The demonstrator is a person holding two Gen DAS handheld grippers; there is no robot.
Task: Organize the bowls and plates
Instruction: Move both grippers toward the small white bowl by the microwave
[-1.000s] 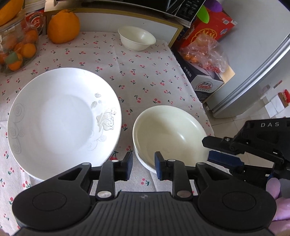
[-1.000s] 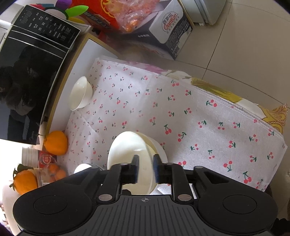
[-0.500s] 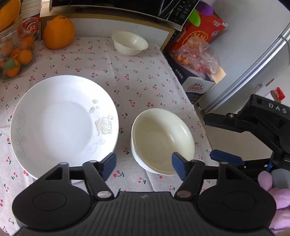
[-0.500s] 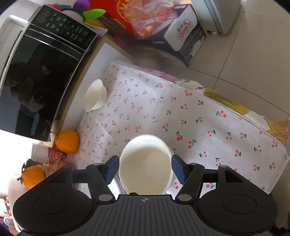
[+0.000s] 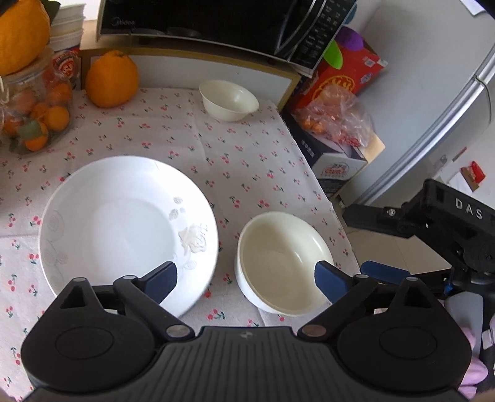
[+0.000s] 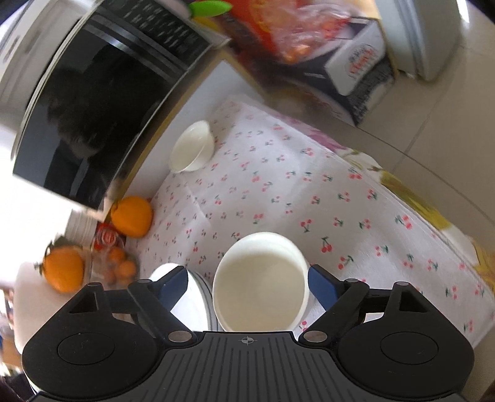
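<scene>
A large white plate [image 5: 123, 222] with a faint flower relief lies on the cherry-print cloth. Just right of it stands a cream bowl [image 5: 284, 259], near the table's right edge. A smaller cream bowl [image 5: 229, 100] sits at the back, by the microwave shelf. My left gripper [image 5: 246, 278] hovers above the near rims of the plate and bowl, its jaws opening wide with nothing between them. My right gripper [image 5: 368, 244] hangs off to the right of the bowl. In the right wrist view the right gripper [image 6: 247, 284] is opening above the cream bowl [image 6: 260, 287], pads clear of it, beside the plate [image 6: 188, 297].
A black microwave [image 5: 216, 21] sits on a shelf at the back. A big orange [image 5: 111, 80] and a jar of small oranges [image 5: 34, 123] stand at the back left. Boxes and a plastic bag [image 5: 334, 123] lie on the floor beyond the table's right edge, by a fridge [image 5: 448, 123].
Both grippers' jaws have gone from nearly shut to wide apart. The left view has drawn back and up from the bowl. The right wrist has rolled, tilting its view.
</scene>
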